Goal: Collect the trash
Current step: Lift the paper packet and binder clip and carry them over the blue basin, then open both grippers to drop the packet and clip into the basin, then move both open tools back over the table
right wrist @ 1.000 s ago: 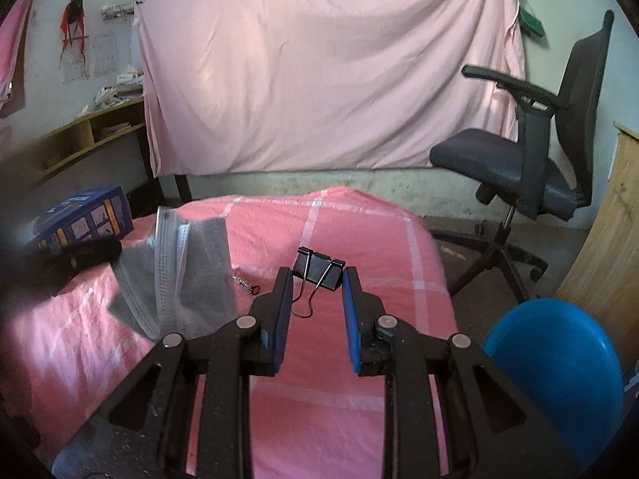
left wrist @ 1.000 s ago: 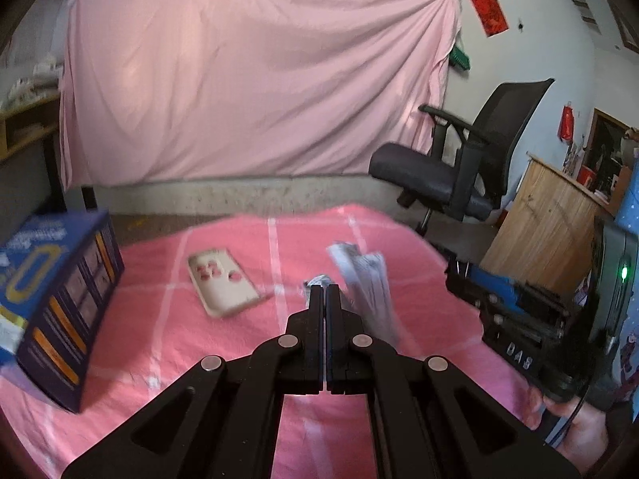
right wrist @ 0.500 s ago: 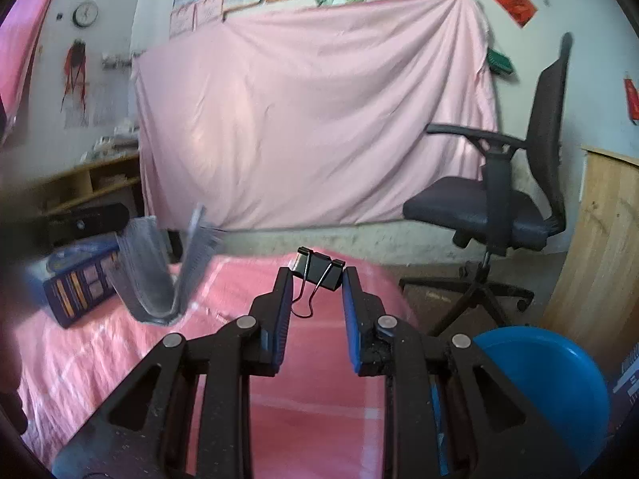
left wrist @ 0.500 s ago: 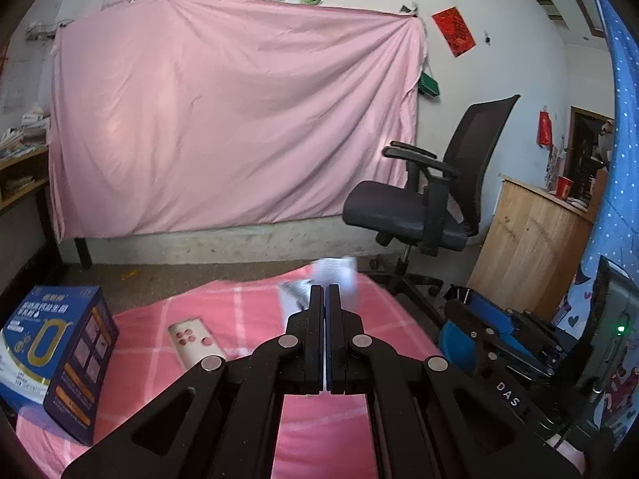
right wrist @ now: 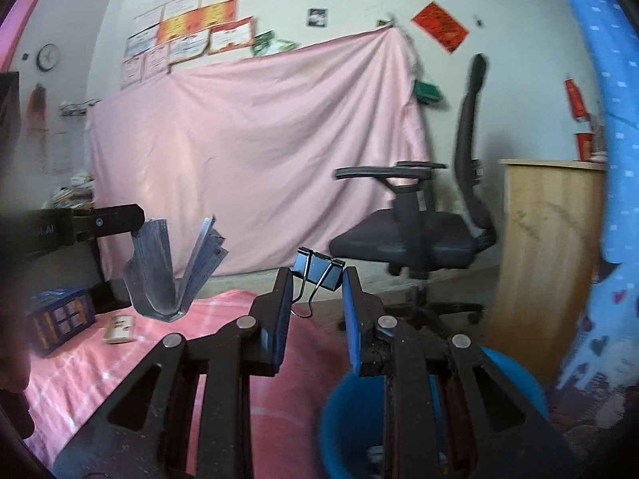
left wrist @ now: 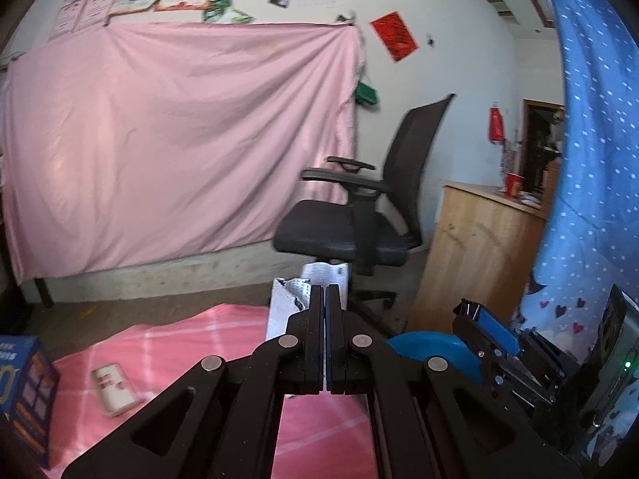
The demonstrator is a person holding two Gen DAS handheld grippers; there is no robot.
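— Can you read anything from where you stand?

— Hardly. The left tongs (right wrist: pixel 137 219) carry pale letters on the arm; I make out "LAI", no more. The blue box (left wrist: pixel 26 395), well off to the left of those tongs, shows a big yellow "0" on its side, and its smaller print is too blurred.

— And the papers on the wall?

— The certificates (right wrist: pixel 191 46), high above the right tongs (right wrist: pixel 315 279), and the red sheet (right wrist: pixel 439 26) have print, but none of it is legible.
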